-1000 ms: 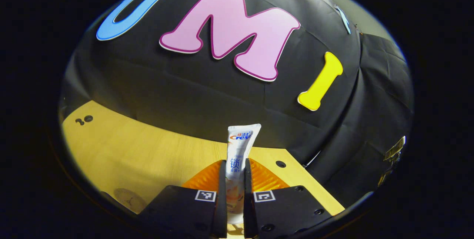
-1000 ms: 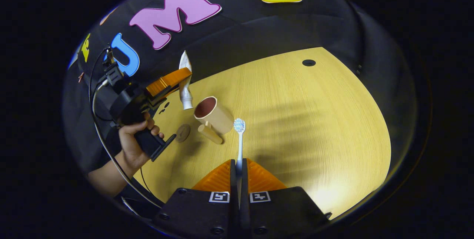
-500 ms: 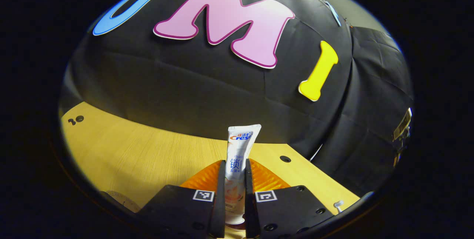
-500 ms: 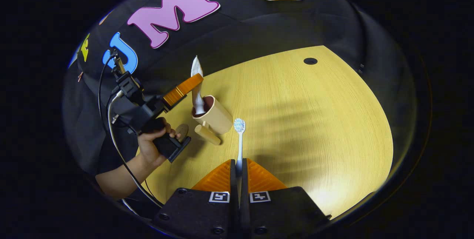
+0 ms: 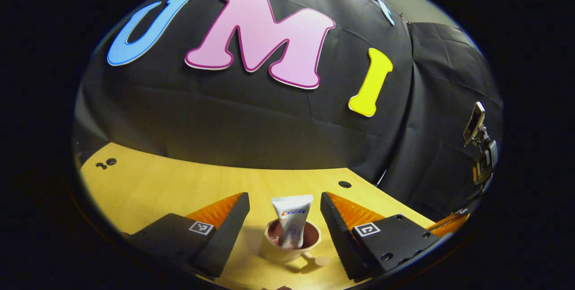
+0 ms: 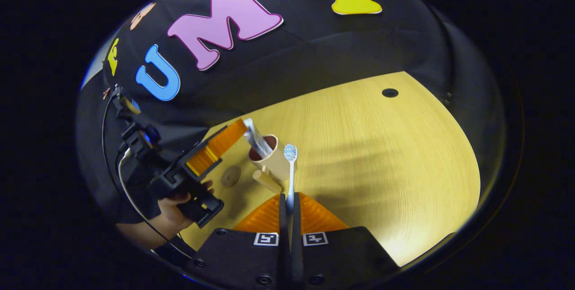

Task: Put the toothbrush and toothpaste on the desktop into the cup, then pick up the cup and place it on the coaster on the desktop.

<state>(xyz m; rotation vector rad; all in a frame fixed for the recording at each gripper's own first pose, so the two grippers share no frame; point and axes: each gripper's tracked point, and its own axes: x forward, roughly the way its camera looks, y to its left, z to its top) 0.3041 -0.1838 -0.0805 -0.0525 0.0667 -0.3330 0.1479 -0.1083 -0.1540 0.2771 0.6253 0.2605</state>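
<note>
A beige cup (image 5: 287, 247) with a handle stands on the wooden desktop, and the white toothpaste tube (image 5: 292, 222) leans inside it. My left gripper (image 5: 284, 196) is open, its fingers spread on either side of the cup and touching nothing. In the right gripper view the cup (image 6: 275, 163) holds the toothpaste (image 6: 257, 139), and the left gripper (image 6: 220, 144) hovers just left of it. My right gripper (image 6: 287, 198) is shut on the handle of a white toothbrush (image 6: 291, 171), whose bristle head sits beside the cup's rim. The round coaster (image 6: 230, 176) lies left of the cup.
A hand (image 6: 177, 200) holds the left gripper, with cables trailing behind it. The desktop (image 6: 382, 160) stretches wide to the right, with a small hole (image 6: 390, 93) near its far edge. A device on a mount (image 5: 478, 142) hangs by the right wall.
My left gripper lowered the toothpaste into the cup, opened and let it go. My right gripper, holding the toothbrush, came closer to the cup.
</note>
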